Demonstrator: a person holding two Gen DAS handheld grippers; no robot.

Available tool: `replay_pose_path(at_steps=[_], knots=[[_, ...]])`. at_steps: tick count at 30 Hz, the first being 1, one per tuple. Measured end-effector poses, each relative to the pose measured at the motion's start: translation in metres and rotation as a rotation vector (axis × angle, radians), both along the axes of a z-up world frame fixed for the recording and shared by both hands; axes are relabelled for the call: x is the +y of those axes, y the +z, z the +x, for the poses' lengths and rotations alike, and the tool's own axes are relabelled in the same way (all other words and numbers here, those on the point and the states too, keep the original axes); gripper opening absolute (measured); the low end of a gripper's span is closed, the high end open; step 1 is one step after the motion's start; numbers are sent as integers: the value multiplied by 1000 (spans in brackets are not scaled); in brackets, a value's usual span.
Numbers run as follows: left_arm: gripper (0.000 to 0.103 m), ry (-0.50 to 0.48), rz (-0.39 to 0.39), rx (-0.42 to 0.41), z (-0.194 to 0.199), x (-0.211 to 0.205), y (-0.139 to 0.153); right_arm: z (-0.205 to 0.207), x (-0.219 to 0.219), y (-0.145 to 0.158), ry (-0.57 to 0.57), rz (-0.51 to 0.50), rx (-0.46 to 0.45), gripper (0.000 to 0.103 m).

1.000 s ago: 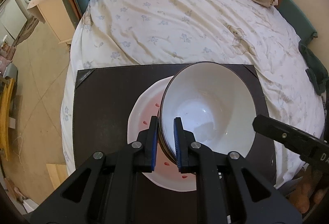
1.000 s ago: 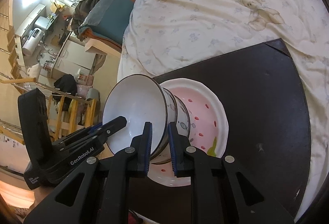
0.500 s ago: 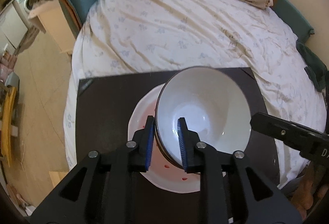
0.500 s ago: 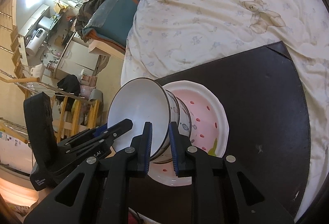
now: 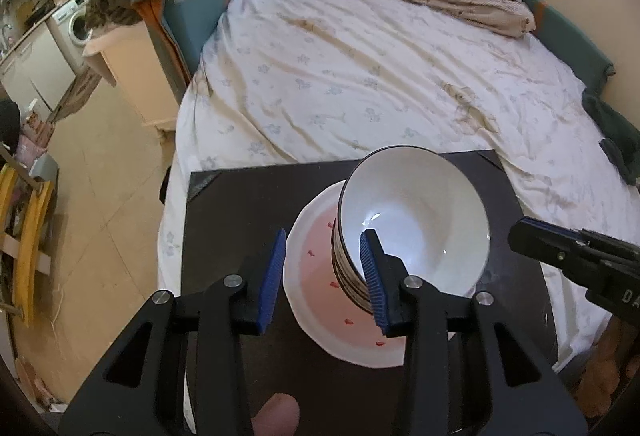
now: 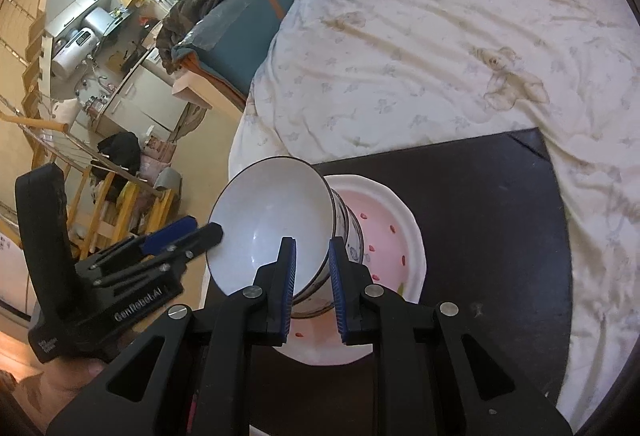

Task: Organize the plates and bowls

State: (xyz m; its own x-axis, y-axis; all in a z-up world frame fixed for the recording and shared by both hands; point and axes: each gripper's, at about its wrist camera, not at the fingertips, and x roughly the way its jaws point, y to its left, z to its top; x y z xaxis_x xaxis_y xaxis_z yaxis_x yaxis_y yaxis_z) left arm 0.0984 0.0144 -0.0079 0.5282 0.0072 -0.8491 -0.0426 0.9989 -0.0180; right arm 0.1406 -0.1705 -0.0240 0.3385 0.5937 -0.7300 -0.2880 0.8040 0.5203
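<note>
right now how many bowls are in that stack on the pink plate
2 visible: a white bowl tilted on top, in the right gripper, and a patterned bowl nested under it on the pink plate. Others may hide between.

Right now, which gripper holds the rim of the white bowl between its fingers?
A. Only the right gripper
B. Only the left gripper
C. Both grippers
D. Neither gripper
A: the right gripper has its blue pads on each side of the white bowl rim, while the left gripper is spread wide, its left pad standing clear of the bowl over the pink plate.
</note>
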Motion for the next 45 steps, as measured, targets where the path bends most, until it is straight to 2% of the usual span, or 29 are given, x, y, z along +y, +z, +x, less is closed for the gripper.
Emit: replay_pose_path(at_steps=[2, 4, 5, 6, 7, 8, 9, 10, 14, 15, 17, 19, 22, 27, 33, 37, 45], knots=[[35, 6, 14, -38, -10, 0, 7, -8, -1, 5, 8, -25, -25, 20], [46, 14, -5, -63, -18, 0, 14, -17, -5, 11, -13, -64, -58, 20], [61, 21, -15, -74, -23, 0, 17, -23, -8, 15, -32, -81, -73, 20], [69, 27, -17, -83, -27, 0, 18, -28, -10, 17, -47, -91, -76, 21], [74, 23, -8, -83, -31, -2, 19, -33, -13, 19, -60, -100, -80, 26], [74, 15, 2, -79, -33, -3, 18, -38, -16, 21, -74, -110, -87, 32], [74, 10, 16, -76, -36, -5, 16, -43, -20, 24, -88, -116, -95, 58], [74, 9, 26, -79, -40, -5, 16, -48, -23, 26, -108, -120, -105, 76], [76, -1, 35, -98, -54, -6, 18, -64, -30, 36, -140, -147, -156, 78], [83, -12, 27, -102, -58, -6, 19, -70, -30, 38, -141, -162, -170, 81], [91, -33, 6, -112, -67, -6, 22, -79, -32, 40, -142, -170, -183, 89], [93, -34, 7, -133, -77, -7, 26, -86, -36, 38, -140, -132, -161, 90], [103, -24, 13, -155, -90, -4, 28, -98, -39, 32, -152, -121, -129, 92], [103, -21, -30, -123, -95, -1, 15, -118, -41, 33, -190, -163, -181, 102], [103, 15, 2, -165, -111, -1, 8, -137, -37, 29, -220, -250, -285, 103], [103, 49, -18, -138, -118, 5, 0, -142, -35, 22, -248, -281, -301, 103], [103, 56, -3, -112, -115, -4, -11, -135, -13, 7, -167, -332, -282, 103]])
